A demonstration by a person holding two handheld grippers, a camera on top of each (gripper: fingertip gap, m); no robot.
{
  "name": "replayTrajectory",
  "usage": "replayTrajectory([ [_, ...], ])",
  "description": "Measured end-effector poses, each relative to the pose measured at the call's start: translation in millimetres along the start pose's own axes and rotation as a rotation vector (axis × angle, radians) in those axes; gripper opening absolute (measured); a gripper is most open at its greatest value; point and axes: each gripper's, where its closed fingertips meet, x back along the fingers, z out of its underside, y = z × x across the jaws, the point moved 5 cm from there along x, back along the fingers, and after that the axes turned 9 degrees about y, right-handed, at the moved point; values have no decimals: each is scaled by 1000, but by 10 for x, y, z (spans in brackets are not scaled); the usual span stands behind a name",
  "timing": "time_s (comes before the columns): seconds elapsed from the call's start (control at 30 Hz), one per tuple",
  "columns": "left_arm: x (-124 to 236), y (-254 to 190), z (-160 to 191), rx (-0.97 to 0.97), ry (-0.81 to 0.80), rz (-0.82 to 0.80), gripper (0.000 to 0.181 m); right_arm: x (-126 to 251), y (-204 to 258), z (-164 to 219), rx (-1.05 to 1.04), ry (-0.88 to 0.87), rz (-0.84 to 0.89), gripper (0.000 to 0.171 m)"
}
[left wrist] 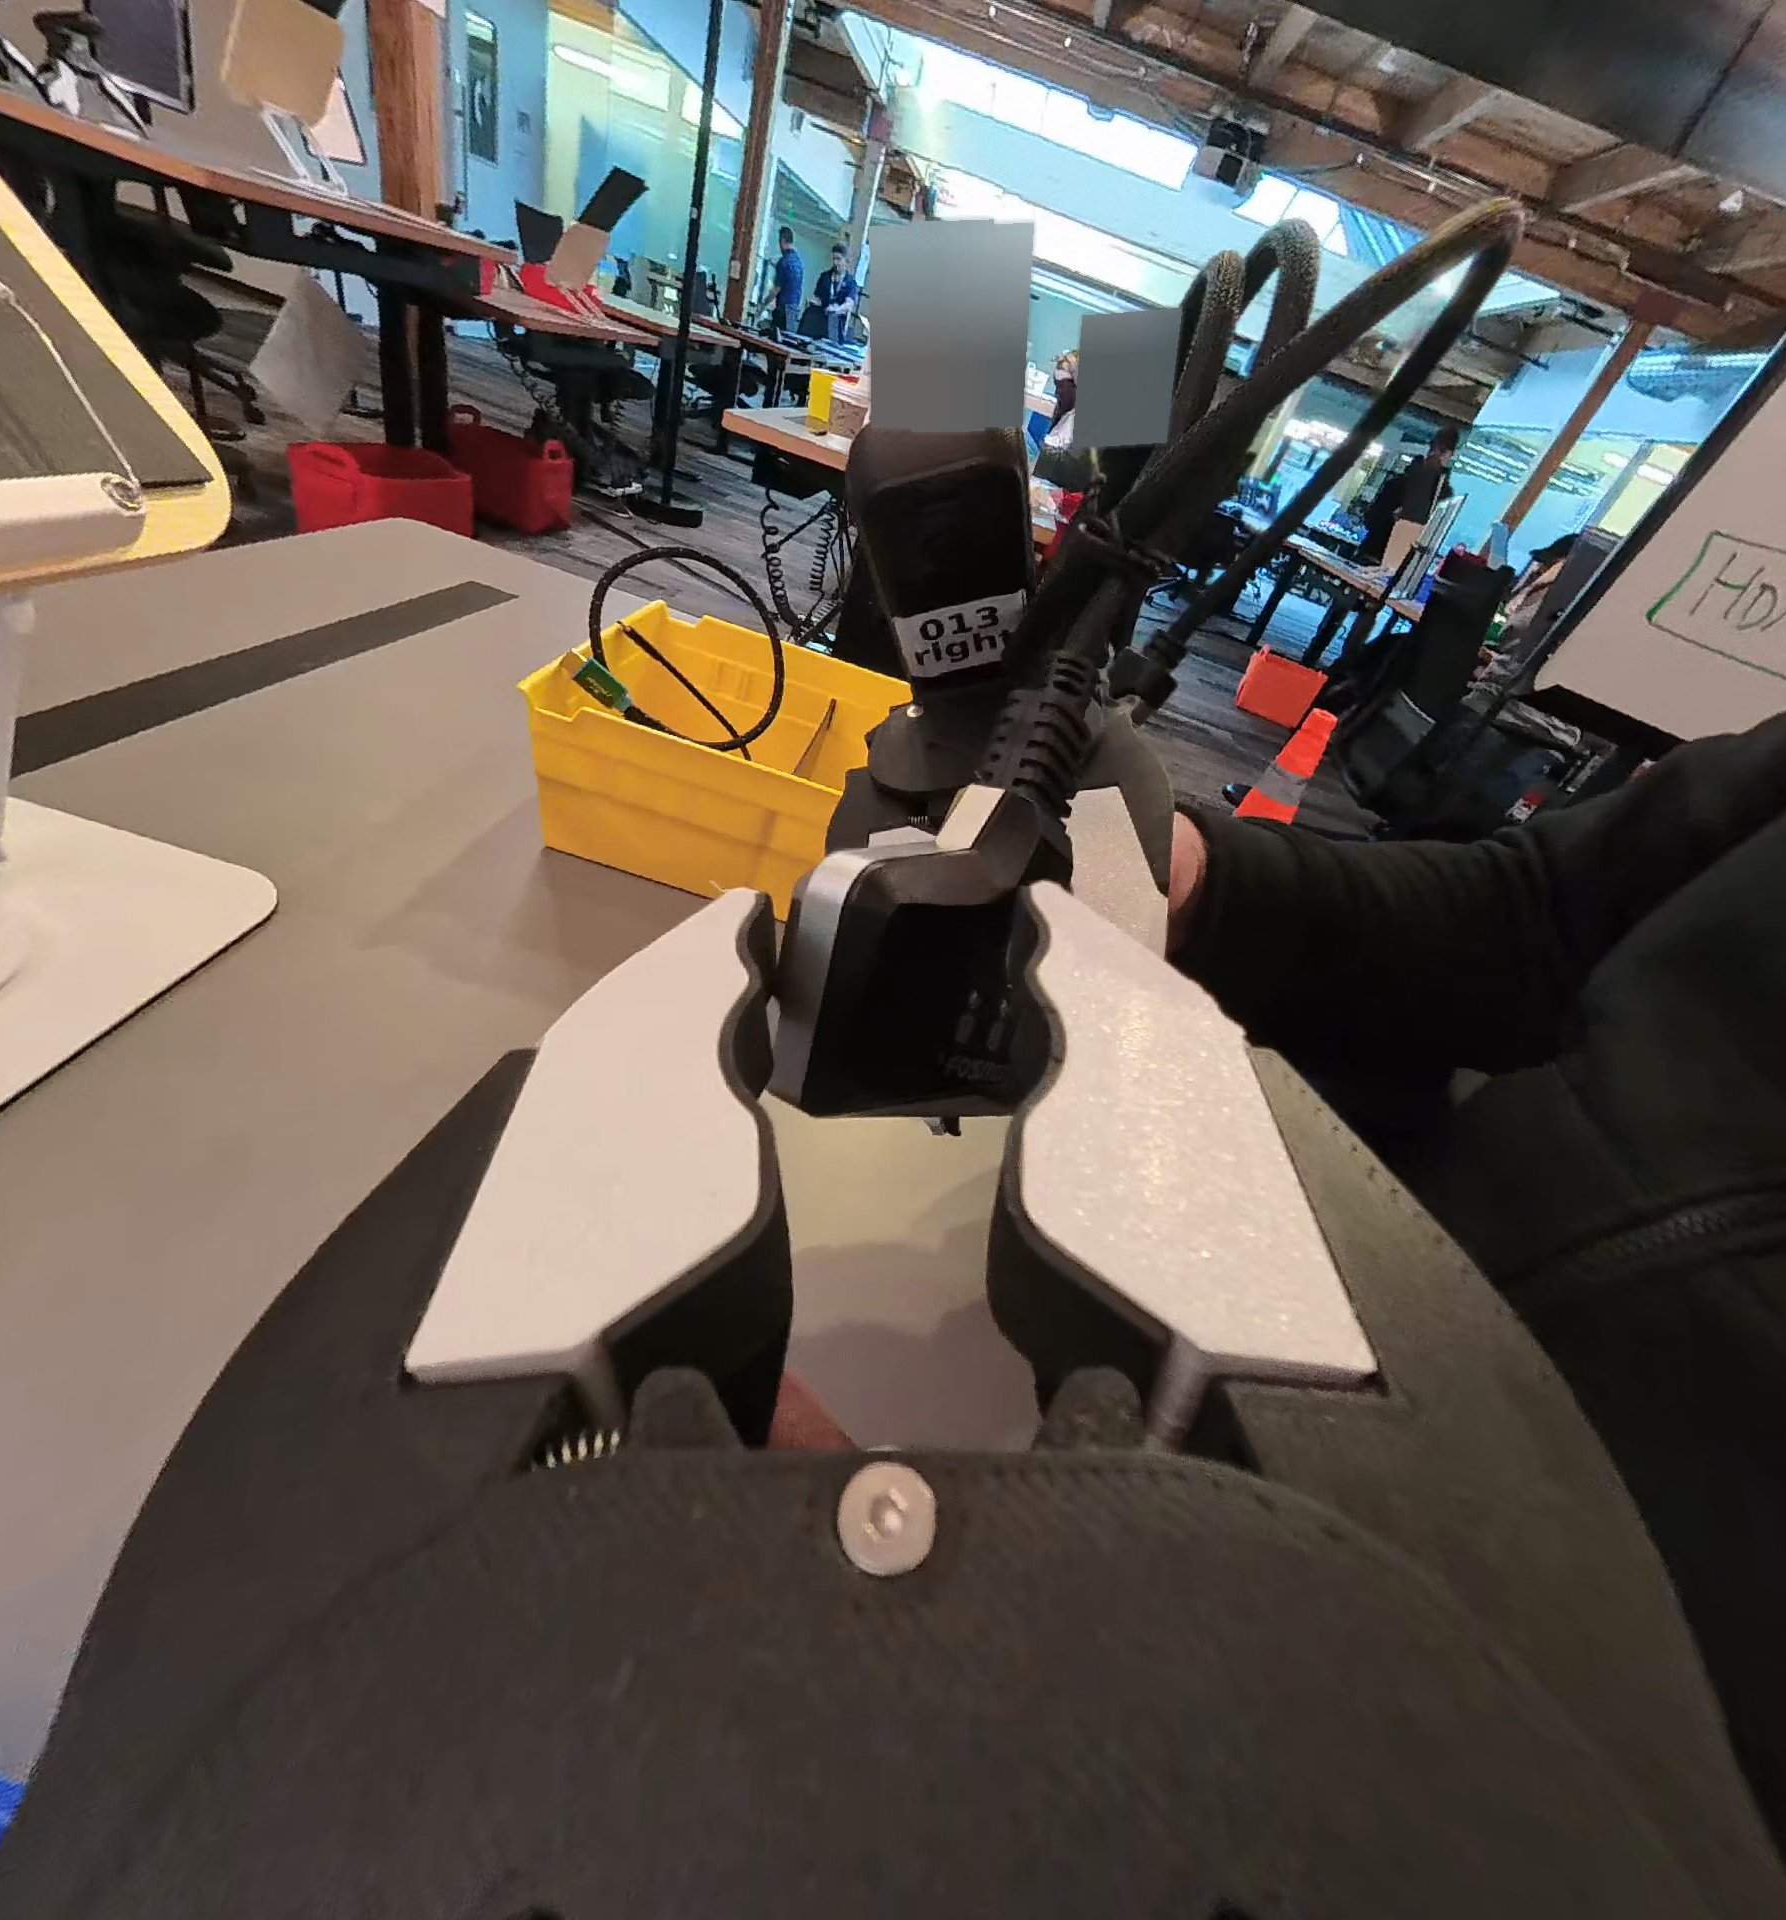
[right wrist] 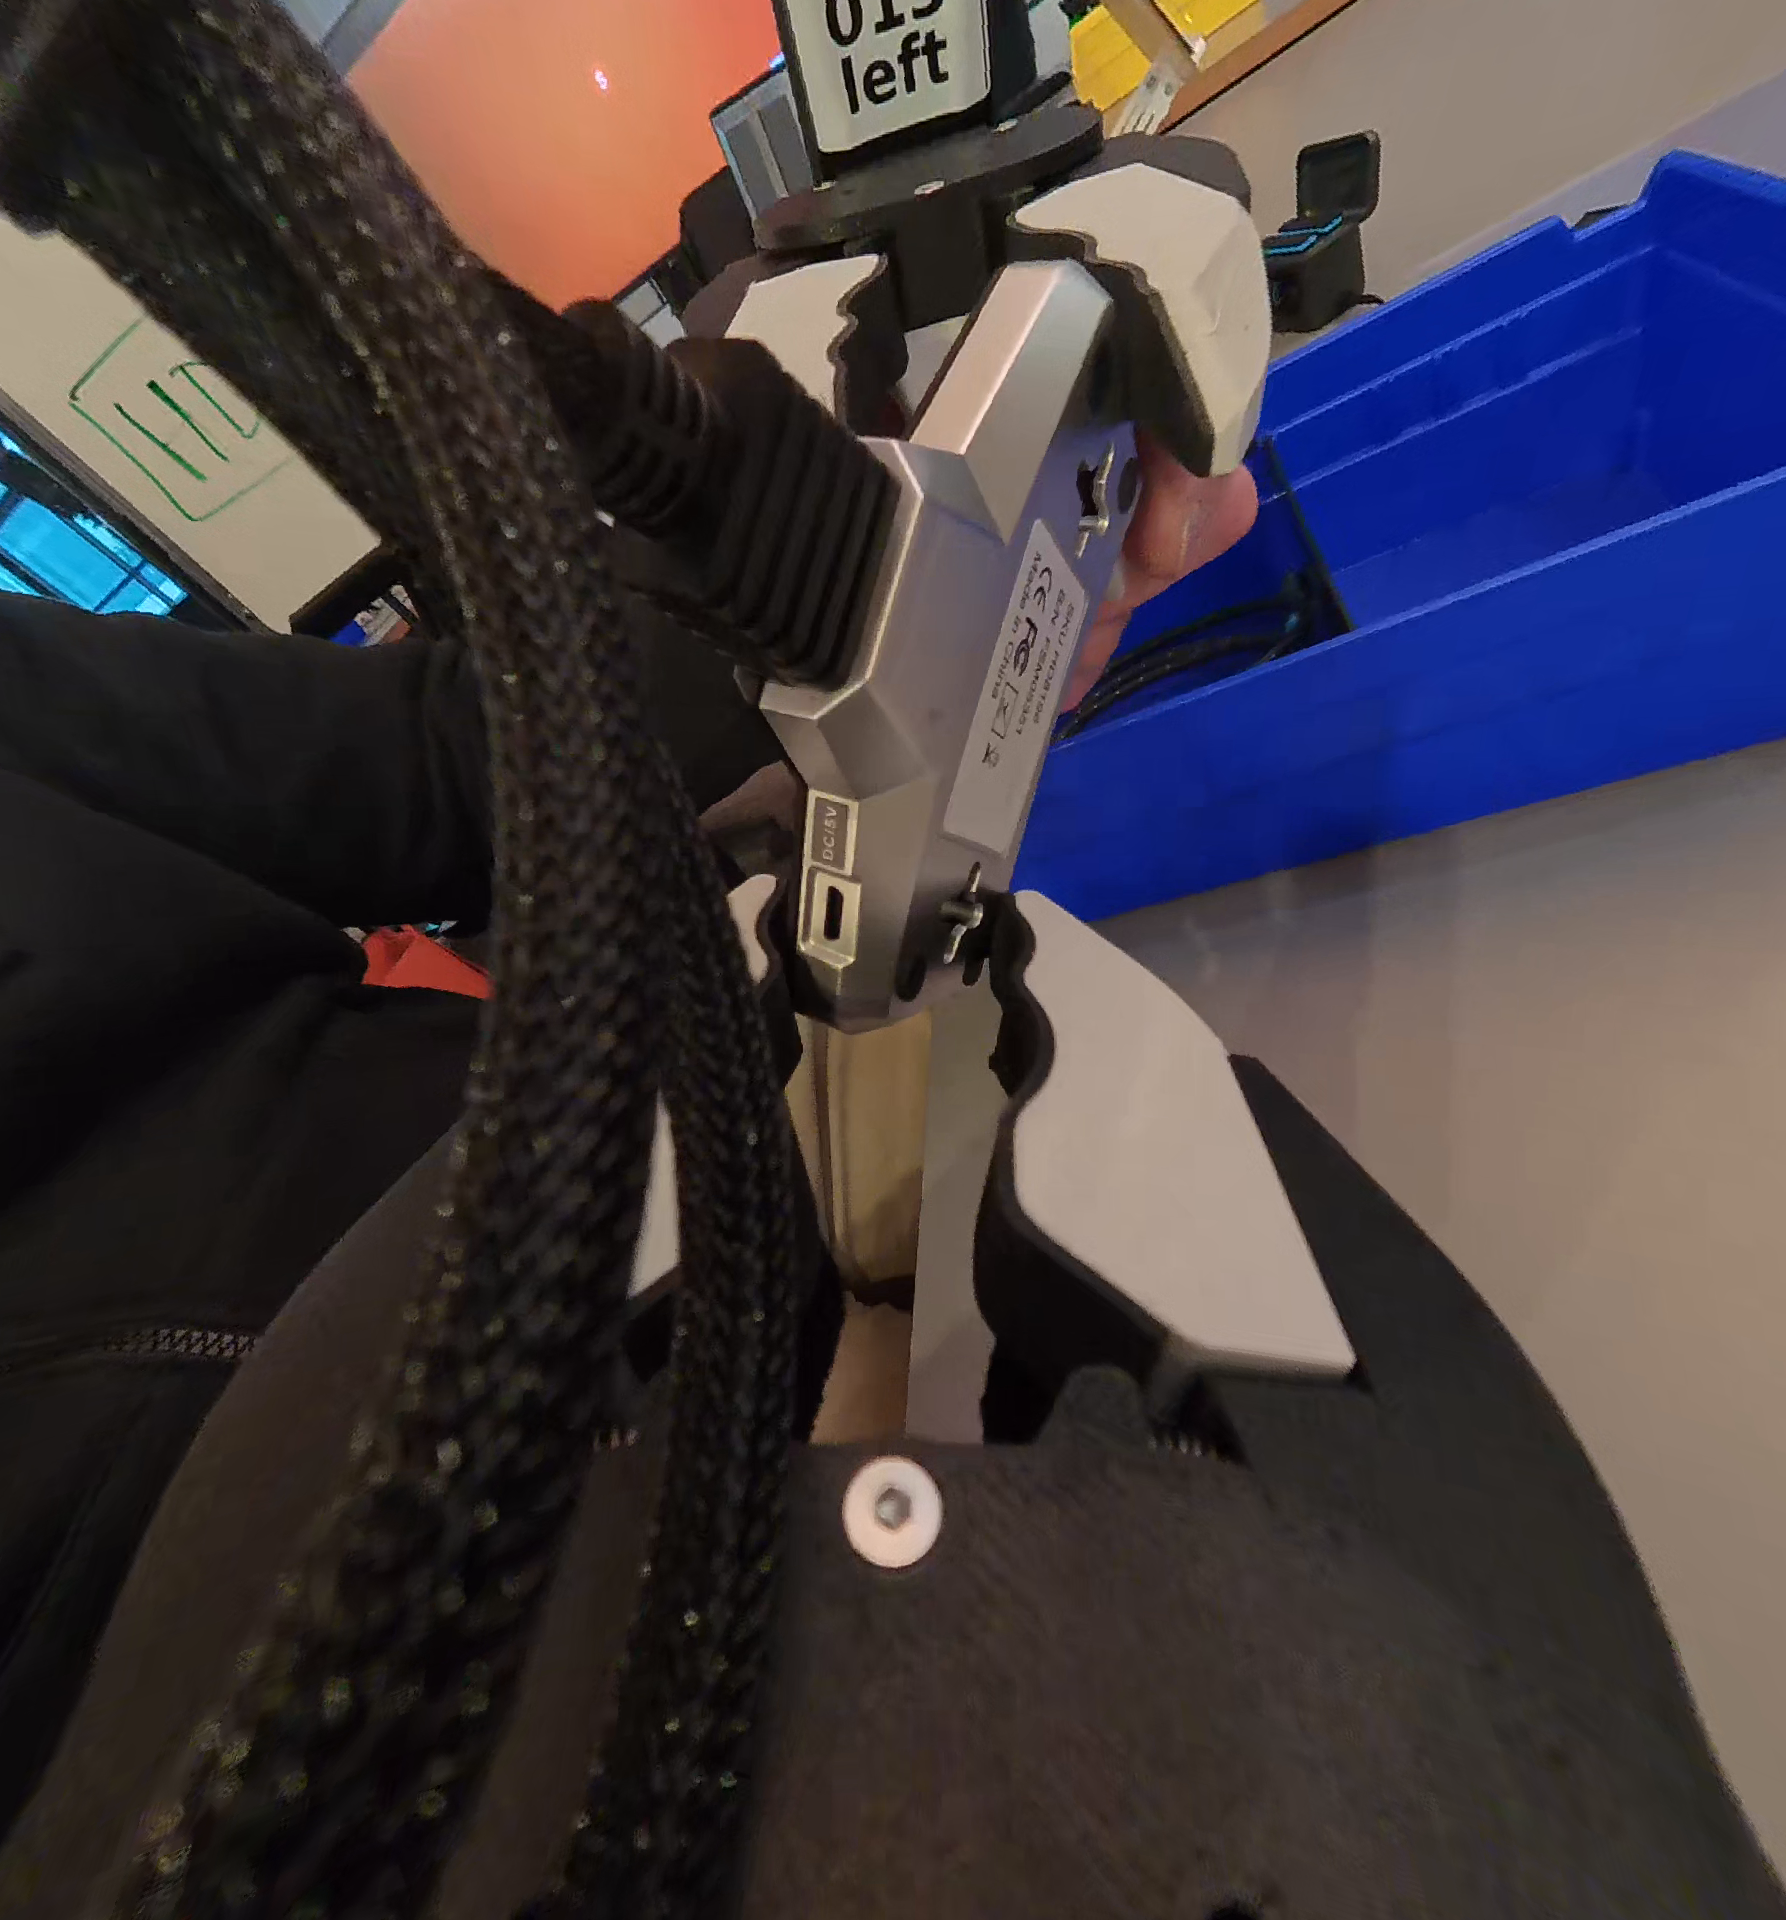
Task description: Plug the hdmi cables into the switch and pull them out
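Observation:
The HDMI switch (left wrist: 868, 935), black on top with silver sides, is held in the air between both grippers. My left gripper (left wrist: 899, 1003) is shut on its near end. My right gripper (left wrist: 993, 831) faces me and grips the far end. In the right wrist view the switch (right wrist: 962, 644) runs from my right gripper (right wrist: 889, 945) up to the left gripper (right wrist: 1003, 343). A ribbed black plug (right wrist: 743, 499) sits in the switch's side port. Thick braided cables (right wrist: 556, 831) hang across the right gripper's left finger. The cables (left wrist: 1273, 270) loop upward.
A yellow bin (left wrist: 660, 810) holding a coiled cable (left wrist: 681, 675) stands on the grey table (left wrist: 297, 1039). A white stand base (left wrist: 89, 935) is at the left. A blue bin (right wrist: 1491, 582) lies to the right. A person's black sleeve (left wrist: 1491, 935) reaches in. Both grippers' tips are roughly 40 centimetres from the white stand base (left wrist: 89, 935).

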Motion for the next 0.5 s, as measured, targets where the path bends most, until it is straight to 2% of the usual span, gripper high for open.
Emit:
replayTrajectory([
  [0.13, 3, -18, -32, -43, 1, -46, 38, 49, -37, -6, -34, -60, -34, 33],
  [0.23, -1, -38, -72, -39, 29, -82, 27, 146, -157, 3, -113, -138, -51, 31],
  [0.37, -86, -47, -83, 5, 80, -111, 25, 215, -238, 16, -141, -182, -36, 42],
  [0.5, -127, -36, -71, 74, 107, -72, 24, 260, -262, -5, -144, -237, -42, 53],
])
